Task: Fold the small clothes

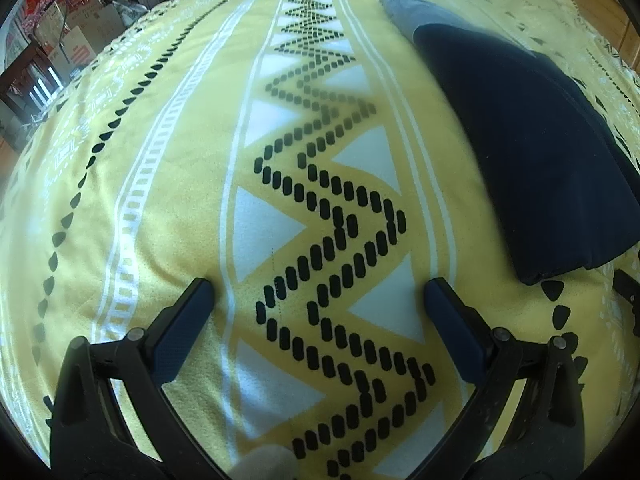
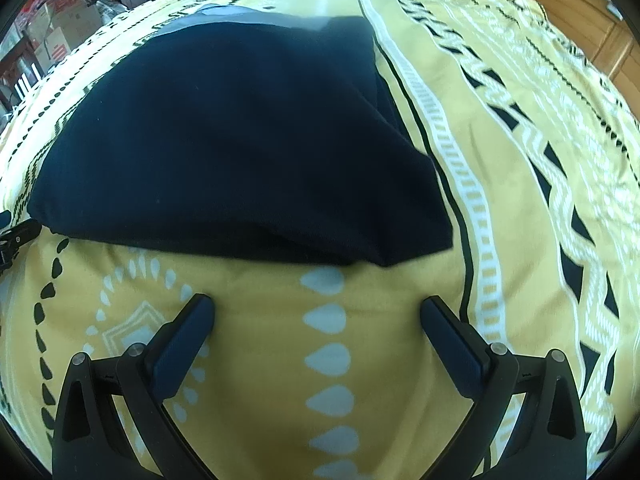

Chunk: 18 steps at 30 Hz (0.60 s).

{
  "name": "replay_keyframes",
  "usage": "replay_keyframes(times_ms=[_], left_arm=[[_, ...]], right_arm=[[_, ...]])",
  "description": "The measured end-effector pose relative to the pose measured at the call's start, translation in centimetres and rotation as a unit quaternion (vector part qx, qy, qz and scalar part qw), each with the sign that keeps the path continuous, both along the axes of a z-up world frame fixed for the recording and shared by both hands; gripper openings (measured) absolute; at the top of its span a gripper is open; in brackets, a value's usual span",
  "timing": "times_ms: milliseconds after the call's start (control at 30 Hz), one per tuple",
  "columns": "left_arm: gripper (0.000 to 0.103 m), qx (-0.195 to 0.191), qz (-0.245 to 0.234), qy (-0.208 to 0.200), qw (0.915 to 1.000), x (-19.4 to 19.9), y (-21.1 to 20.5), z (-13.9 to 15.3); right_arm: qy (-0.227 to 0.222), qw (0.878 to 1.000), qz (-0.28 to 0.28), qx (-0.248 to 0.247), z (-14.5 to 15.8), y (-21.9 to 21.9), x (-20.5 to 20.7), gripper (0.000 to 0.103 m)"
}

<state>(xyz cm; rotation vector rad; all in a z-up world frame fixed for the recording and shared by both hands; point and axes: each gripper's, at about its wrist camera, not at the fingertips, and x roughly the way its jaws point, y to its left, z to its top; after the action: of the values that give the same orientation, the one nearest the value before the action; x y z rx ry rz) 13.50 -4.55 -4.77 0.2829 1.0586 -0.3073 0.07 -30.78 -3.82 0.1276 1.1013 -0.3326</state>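
Observation:
A dark navy garment (image 2: 224, 152) lies folded on the yellow patterned blanket (image 2: 380, 360). A grey band shows at its far end (image 2: 236, 16). In the right wrist view my right gripper (image 2: 318, 306) is open and empty, just short of the garment's near edge. In the left wrist view the same garment (image 1: 532, 140) lies to the right, with its grey end (image 1: 416, 12) farther off. My left gripper (image 1: 319, 290) is open and empty over bare blanket (image 1: 180, 200), left of the garment. Part of the other gripper shows at the edge of each view (image 1: 628, 292) (image 2: 14, 240).
Cardboard boxes and clutter (image 1: 76, 28) stand beyond the blanket's far left edge. A wooden surface (image 2: 596, 28) borders the blanket at the far right. The blanket is rumpled at the right (image 2: 560, 100).

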Motion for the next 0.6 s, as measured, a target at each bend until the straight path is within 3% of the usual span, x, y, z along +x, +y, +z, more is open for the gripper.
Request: replay_keyframes(times_ms=[233, 600], left_arm=[[0.103, -0.014, -0.008, -0.013, 0.9998, 0.1, 0.5, -0.1], [0.103, -0.017, -0.006, -0.028, 0.9995, -0.5, 0.1, -0.4]], right_arm=[[-0.010, 0.999, -0.041, 0.003, -0.2, 0.1, 0.5, 0.103], [-0.057, 0.997, -0.050, -0.012, -0.5, 0.1, -0.3, 0.103]])
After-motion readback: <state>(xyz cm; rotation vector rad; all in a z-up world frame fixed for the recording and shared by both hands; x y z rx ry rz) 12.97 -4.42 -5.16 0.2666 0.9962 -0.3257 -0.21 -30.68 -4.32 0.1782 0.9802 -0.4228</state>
